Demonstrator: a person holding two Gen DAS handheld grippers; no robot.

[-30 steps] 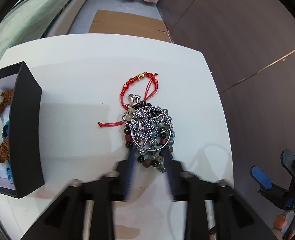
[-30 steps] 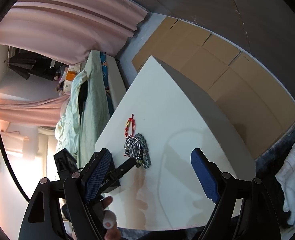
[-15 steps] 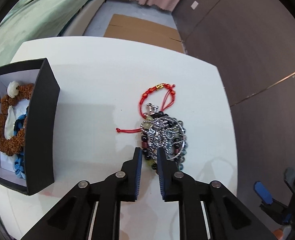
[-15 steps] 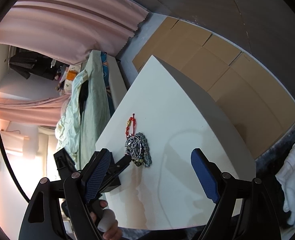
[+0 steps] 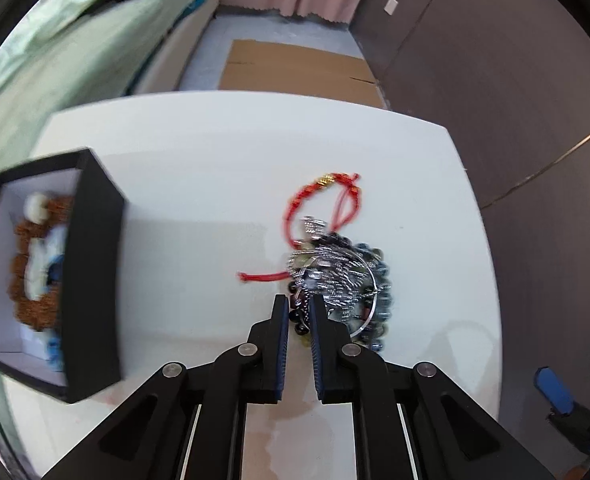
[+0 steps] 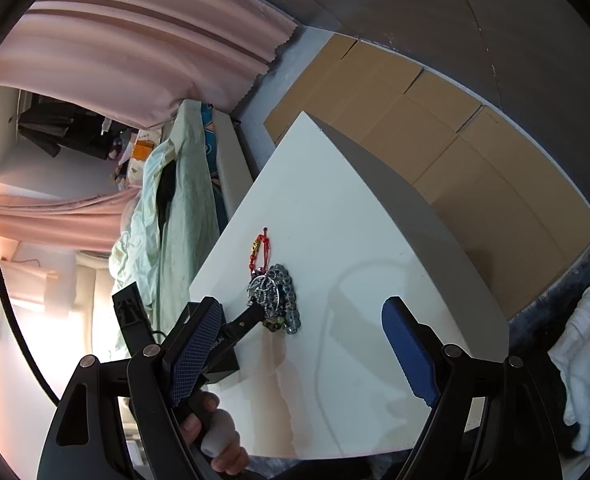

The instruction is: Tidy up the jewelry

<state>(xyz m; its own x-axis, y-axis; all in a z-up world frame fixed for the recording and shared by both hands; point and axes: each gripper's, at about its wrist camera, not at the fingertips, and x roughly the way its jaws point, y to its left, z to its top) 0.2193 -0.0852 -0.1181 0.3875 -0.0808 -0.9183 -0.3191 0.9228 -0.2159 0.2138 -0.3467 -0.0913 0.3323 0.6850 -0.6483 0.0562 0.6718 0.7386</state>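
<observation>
- Two grippers are in view: the left gripper (image 5: 297, 312) has its jaws nearly together on dark beads at the near edge of the jewelry pile (image 5: 339, 280), and the right gripper (image 6: 303, 344) is released, jaws spread wide over the table (image 6: 359, 220).
- Left pads (image 5: 281, 344) are blue and stand close, with a narrow gap between them; dark beads show in that gap, so the claw is grasping the pile's near-left edge.
- Pile, left view: right of centre on the table, a silver hoop (image 5: 369, 300) and silver chains lying over dark and blue-grey beads.
- Red cord (image 5: 323, 200) loops out from the pile toward 12 o'clock with a small gold bead; one cord end trails toward 9 o'clock.
- Black box (image 5: 91, 276) stands open at 9 o'clock from the pile, well apart; inside, blurred, lie a brown bead string (image 5: 31, 264) and white and blue pieces.
- Right view: the pile (image 6: 275, 300) sits mid-table, the left gripper's tip (image 6: 251, 316) touching it at 7 o'clock, the holding hand (image 6: 215, 436) low in frame.
- Right pads (image 6: 409, 356) are apart from the pile, touching nothing.
- Cardboard (image 5: 299, 66) lies on the floor beyond the table at 12 o'clock.
</observation>
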